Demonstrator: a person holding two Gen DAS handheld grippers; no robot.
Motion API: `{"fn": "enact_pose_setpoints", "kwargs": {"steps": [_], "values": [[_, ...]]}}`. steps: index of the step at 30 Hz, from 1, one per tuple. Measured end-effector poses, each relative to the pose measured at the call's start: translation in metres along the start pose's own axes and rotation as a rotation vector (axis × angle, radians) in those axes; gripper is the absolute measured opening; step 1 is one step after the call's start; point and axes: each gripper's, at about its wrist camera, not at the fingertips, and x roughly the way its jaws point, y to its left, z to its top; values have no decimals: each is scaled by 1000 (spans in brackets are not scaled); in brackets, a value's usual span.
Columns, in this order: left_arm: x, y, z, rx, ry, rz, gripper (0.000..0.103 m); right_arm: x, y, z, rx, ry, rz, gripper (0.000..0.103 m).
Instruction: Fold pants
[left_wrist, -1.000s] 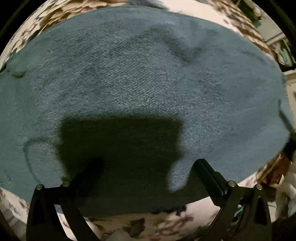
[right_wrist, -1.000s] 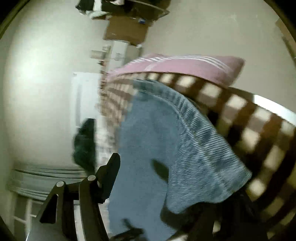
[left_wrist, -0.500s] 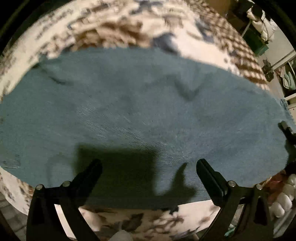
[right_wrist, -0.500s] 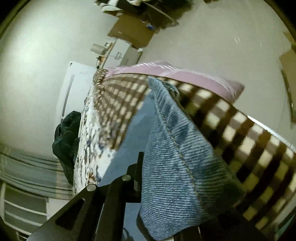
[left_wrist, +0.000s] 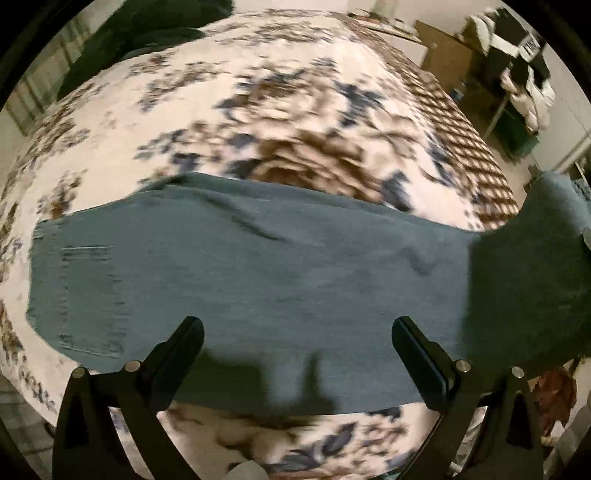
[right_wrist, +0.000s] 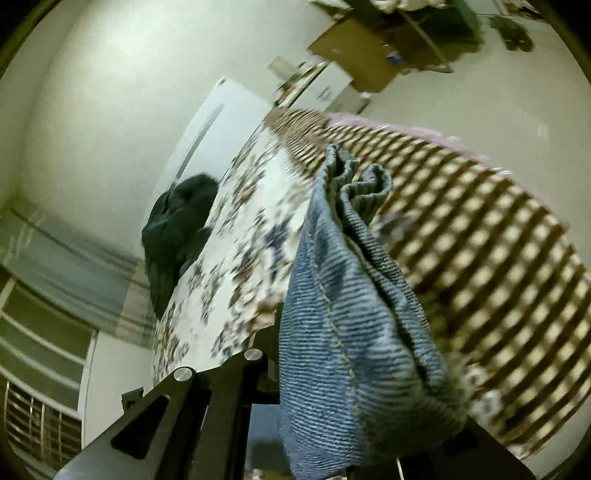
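Blue denim pants (left_wrist: 266, 280) lie stretched left to right across a floral bedspread (left_wrist: 229, 110). My left gripper (left_wrist: 295, 347) is open and empty, hovering above the near edge of the pants. The right end of the pants (left_wrist: 535, 266) is lifted off the bed. In the right wrist view my right gripper is shut on a bunched fold of the denim (right_wrist: 343, 332), which hangs up in front of the camera and hides the fingertips.
A brown checked blanket (right_wrist: 480, 236) and a pink pillow (right_wrist: 424, 133) lie at the head of the bed. A dark green garment heap (right_wrist: 177, 229) sits at the bed's far side. A rack with clothes (left_wrist: 517, 74) stands beyond the bed.
My left gripper has pulled back and up, so the whole pants and bedspread now show. My right gripper has raised the pants end higher and the cloth has bunched.
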Motion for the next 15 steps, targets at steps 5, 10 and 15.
{"fn": "enact_pose_setpoints", "kwargs": {"steps": [5,10,15], "values": [[-16,61,-3,-75,-5,7,103,31,52,-36,-58,65,4,7],[-23,132,-8,-163,-18,49,103,91,106,-87,-124,178,21,7],[-19,196,-25,-255,-2,88,103,166,138,-174,-253,341,-6,7]]}}
